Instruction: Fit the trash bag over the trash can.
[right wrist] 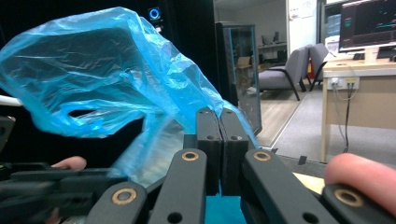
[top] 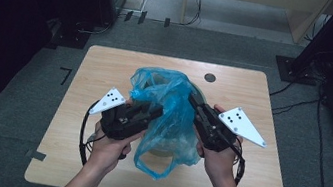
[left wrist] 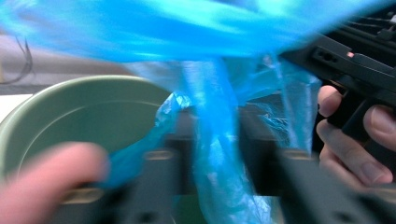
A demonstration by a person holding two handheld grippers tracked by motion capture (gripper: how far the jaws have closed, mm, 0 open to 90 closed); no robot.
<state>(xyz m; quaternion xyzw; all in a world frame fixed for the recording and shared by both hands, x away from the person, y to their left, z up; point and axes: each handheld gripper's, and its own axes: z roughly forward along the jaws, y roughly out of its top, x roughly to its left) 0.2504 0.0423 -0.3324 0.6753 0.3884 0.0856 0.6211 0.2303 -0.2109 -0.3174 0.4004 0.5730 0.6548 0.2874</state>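
Right tool point(right wrist: 219, 121): jaws pressed together, pinching a fold of the blue plastic bag point(right wrist: 98, 84) at its right side.
Left tool point(left wrist: 215, 144): jaws gripping a twisted strand of the bag; view blurred.
Blue plastic bag point(top: 166, 119): suspended between both tools above the centre of the worktop point(top: 103, 63), mouth drooping toward the person.
Green bowl point(left wrist: 84, 112): behind and below the bag, partly covered by it.
Hands: one on each tool handle.
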